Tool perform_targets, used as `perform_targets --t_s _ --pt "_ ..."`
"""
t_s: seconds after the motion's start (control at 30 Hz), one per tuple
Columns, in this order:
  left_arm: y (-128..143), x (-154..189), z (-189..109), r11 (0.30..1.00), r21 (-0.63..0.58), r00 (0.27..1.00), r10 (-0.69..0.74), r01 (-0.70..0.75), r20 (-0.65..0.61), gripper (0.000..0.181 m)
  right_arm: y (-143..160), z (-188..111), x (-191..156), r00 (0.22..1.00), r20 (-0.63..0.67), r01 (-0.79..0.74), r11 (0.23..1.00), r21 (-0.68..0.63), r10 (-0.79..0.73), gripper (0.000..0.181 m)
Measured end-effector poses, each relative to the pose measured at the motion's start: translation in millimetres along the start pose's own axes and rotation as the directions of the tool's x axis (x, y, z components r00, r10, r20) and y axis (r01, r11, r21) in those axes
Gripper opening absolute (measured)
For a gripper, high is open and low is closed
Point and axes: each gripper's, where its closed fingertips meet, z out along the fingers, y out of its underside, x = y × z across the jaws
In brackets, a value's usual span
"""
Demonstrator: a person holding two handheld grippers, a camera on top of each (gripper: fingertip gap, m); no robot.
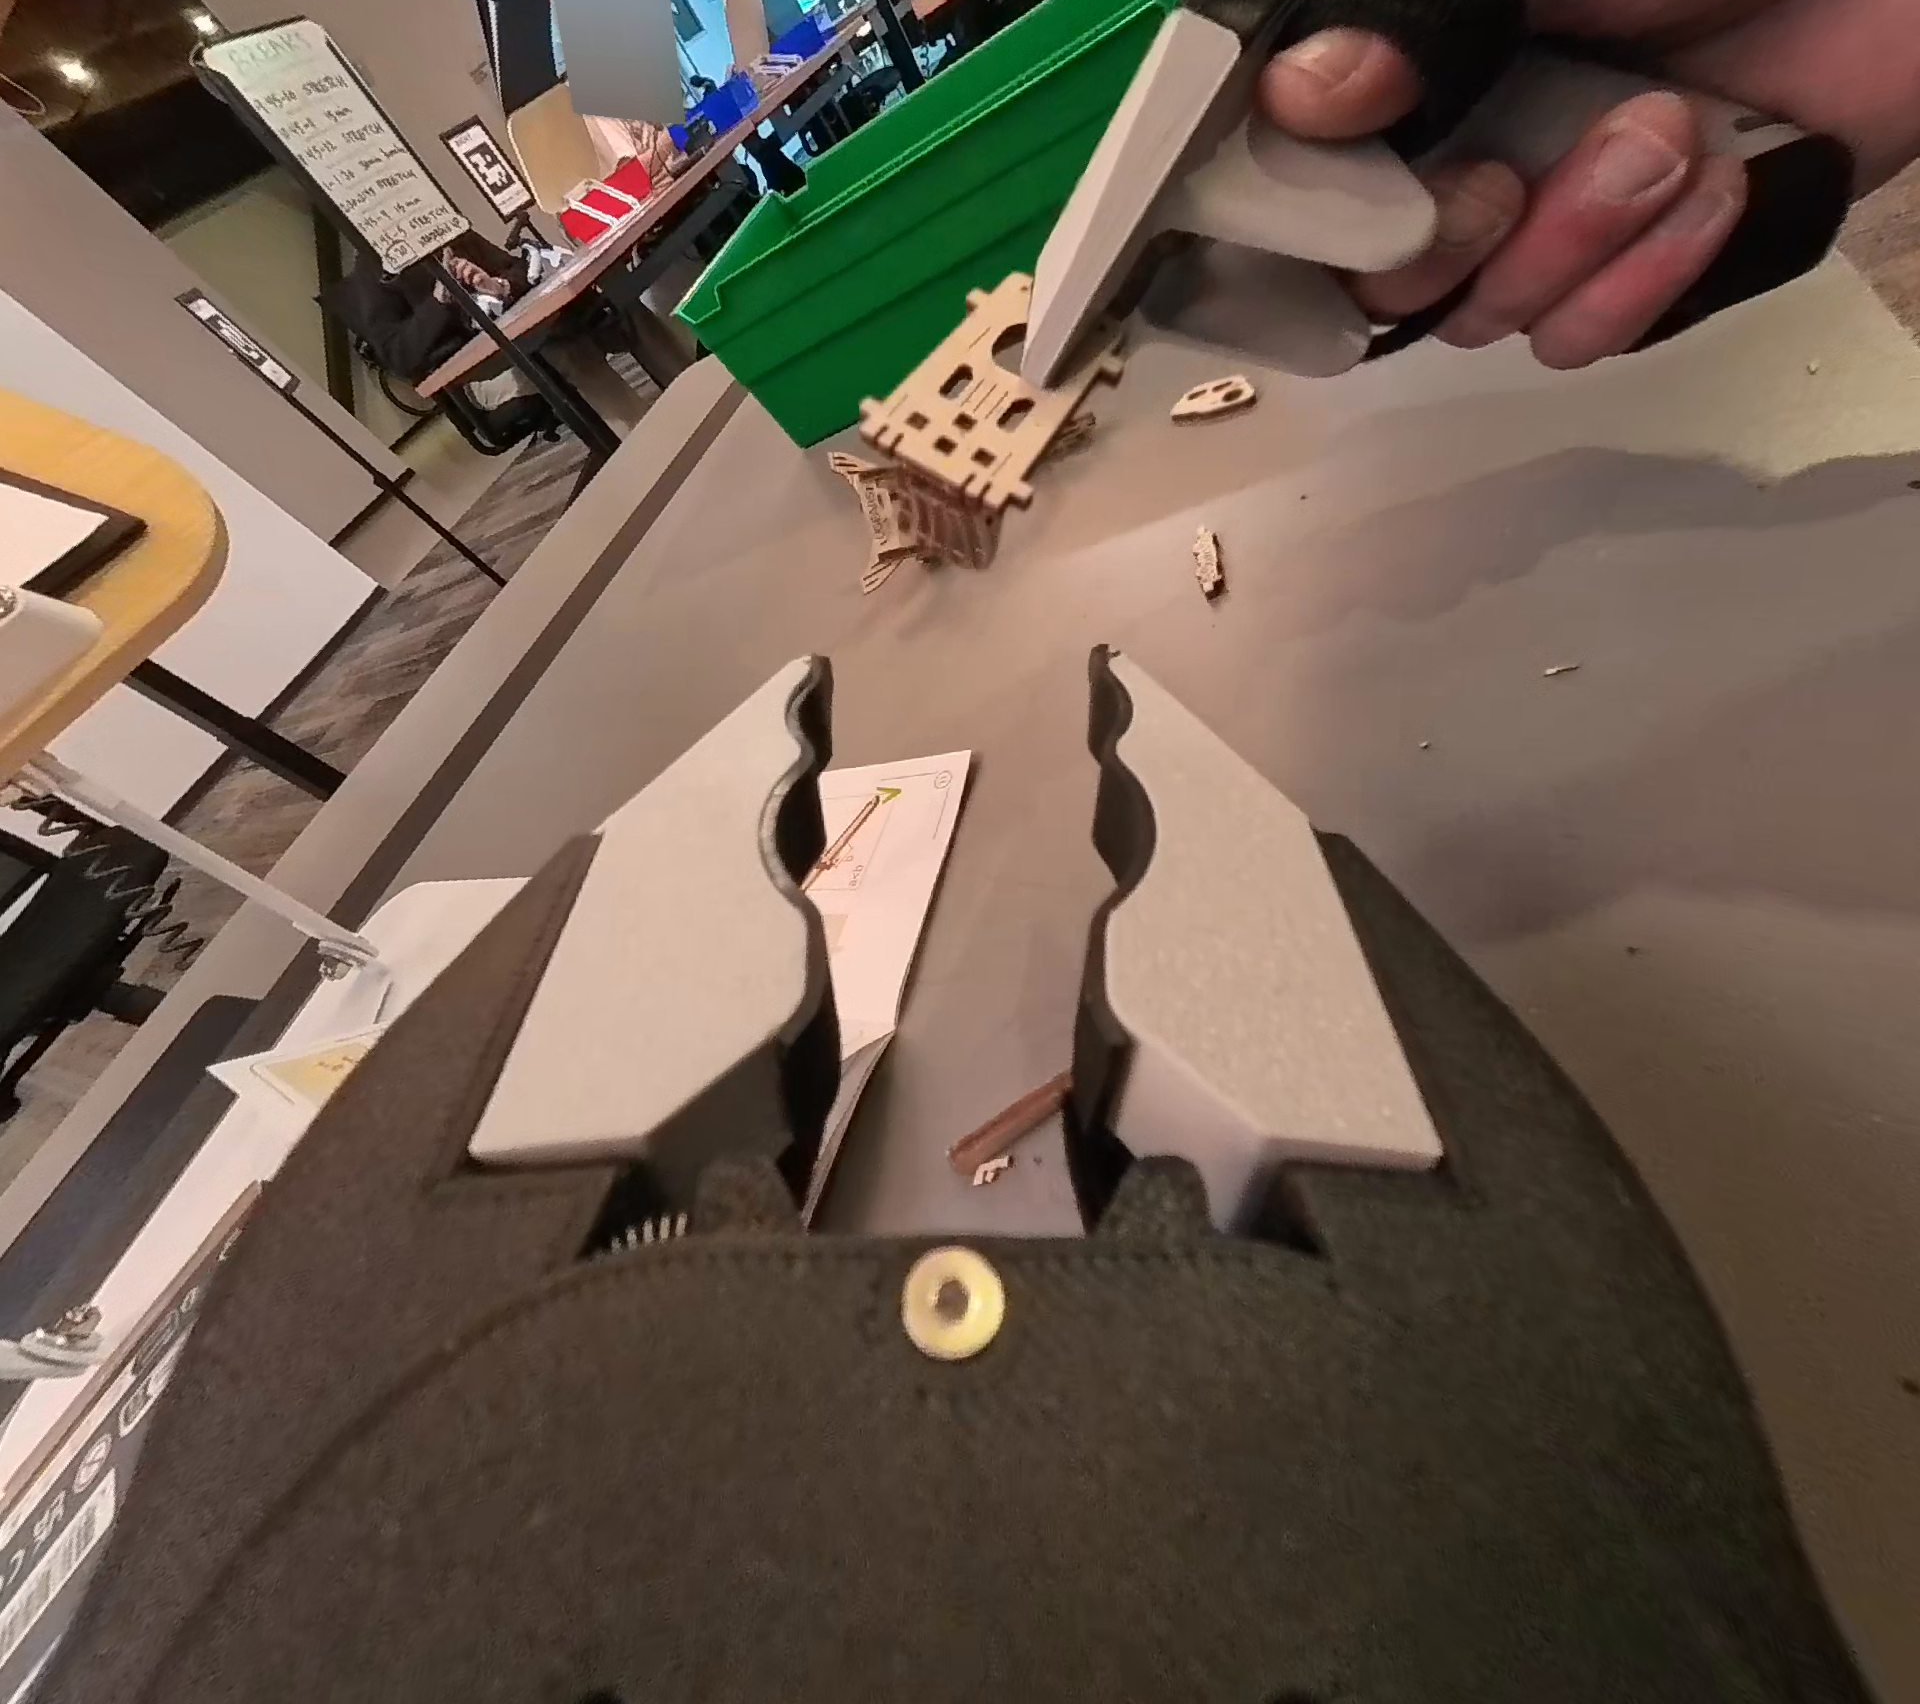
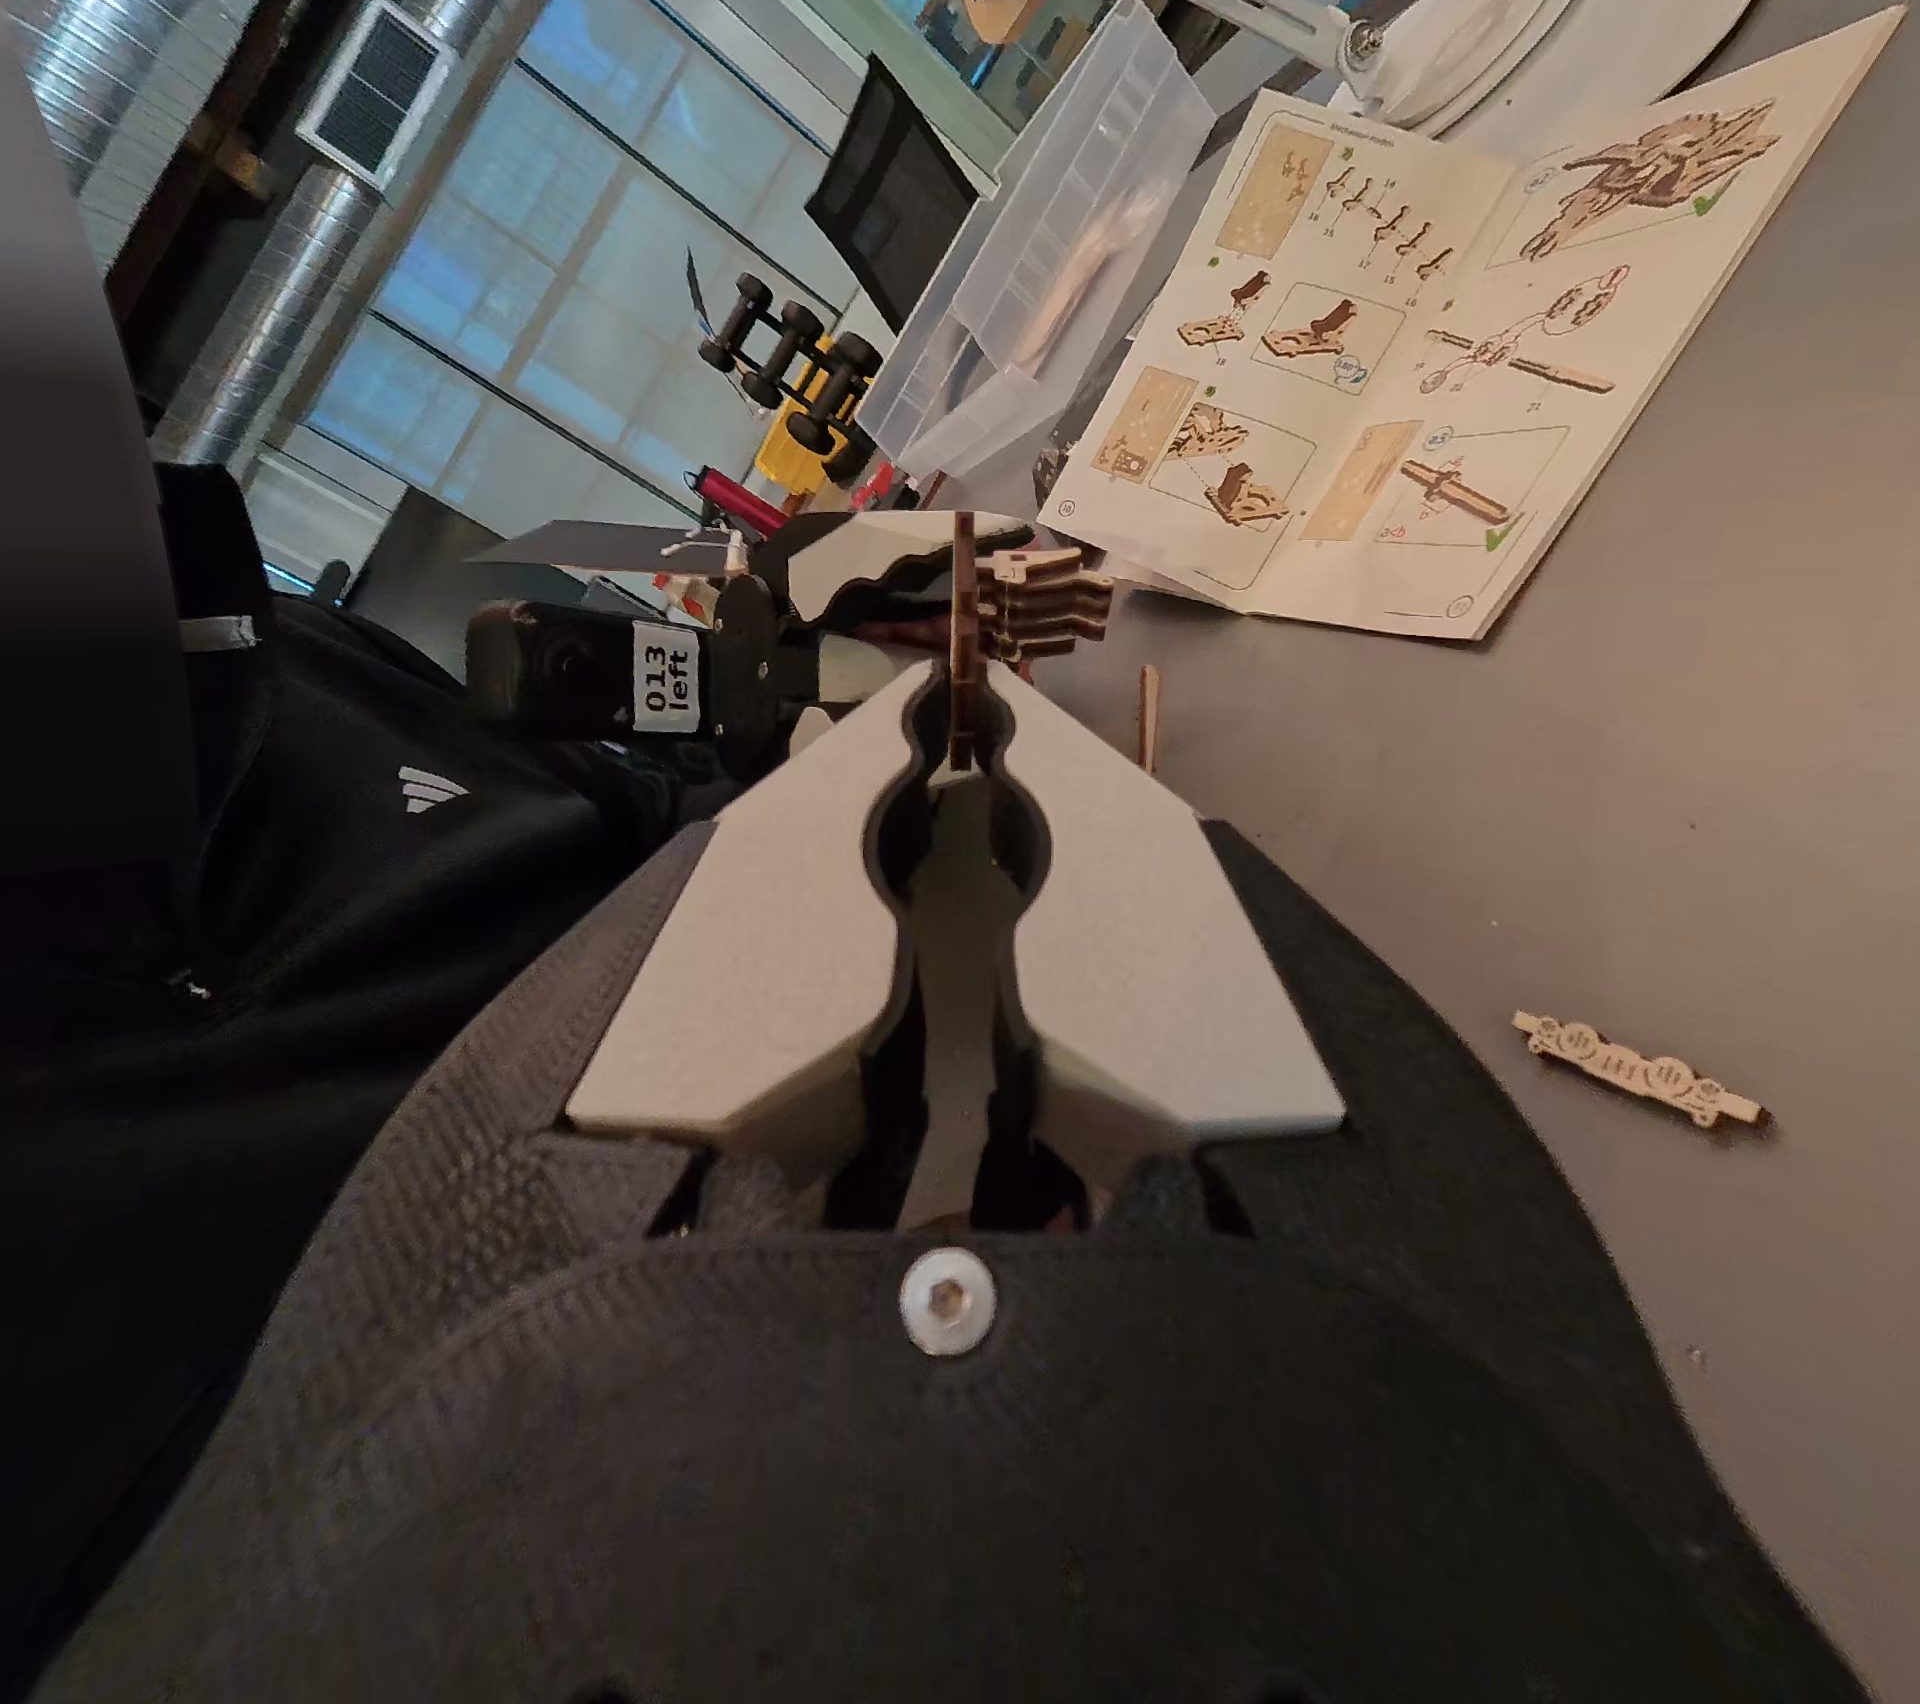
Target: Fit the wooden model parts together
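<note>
The right gripper point(image 2: 961, 724) has its fingers clenched on the wooden model point(image 1: 961, 428), holding it at the table point(image 1: 1455, 719) near a green bin point(image 1: 914, 200). The left gripper point(image 1: 961, 709) is released – empty, above a booklet point(image 1: 894, 865).

Slotted plywood model assembly point(image 1: 961, 449), pale, tilted on grey table, perforated top plate point(image 2: 964, 626) clamped edge-on, loose wooden parts point(image 1: 1211, 399) scattered nearby

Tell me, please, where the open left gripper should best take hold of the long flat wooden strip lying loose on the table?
Probably across its narrow middle. The wooden strip lies flat on the grey table, apart from other parts, so the left gripper would best come straight down from above, jaws spanning its two long edges.
</note>
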Motion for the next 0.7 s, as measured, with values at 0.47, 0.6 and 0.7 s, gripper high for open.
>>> perform_targets --t_s 0.47,0.6,0.7 --pt "-6 24 -2 0.999 0.023 0.994 0.039 -0.037 -0.103 0.036 -22 -29 3 1.000 -0.003 -0.017 0.994 0.108 0.017 0.001" --pt "-5 27 -1 0.999 0.019 0.992 0.029 -0.027 -0.122 0.034 -19 -27 3 1.000 -0.005 -0.008 0.995 0.095 0.008 0.000" --pt "-4 28 -1 1.000 0.018 0.991 0.024 -0.022 -0.132 0.033 -19 -28 4 1.000 -0.006 -0.010 0.996 0.094 0.011 0.000"
